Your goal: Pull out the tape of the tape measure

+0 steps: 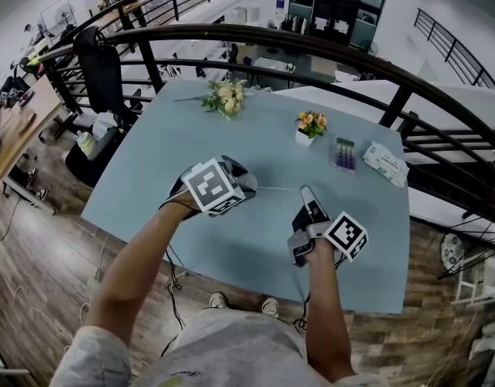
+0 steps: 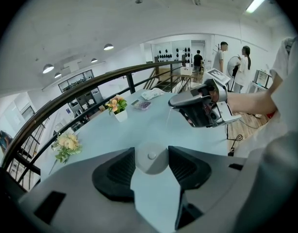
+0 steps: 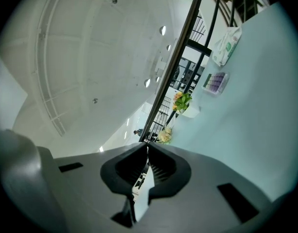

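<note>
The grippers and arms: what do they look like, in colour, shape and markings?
The left gripper and the right gripper have grey bodies and black ribbed fingers. Each carries a white cube with black square markers. Dark cables hang below them. The person wears short light sleeves.

Bouquet [image 1: 226,97], flowerpot [image 1: 311,129], wipes pack [image 1: 385,163]

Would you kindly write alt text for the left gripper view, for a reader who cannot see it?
The left gripper clamps a round pale tape measure between its dark pads, over a light blue table. Its thin tape runs to the right gripper beyond, near a small flower pot and a loose posy.
</note>
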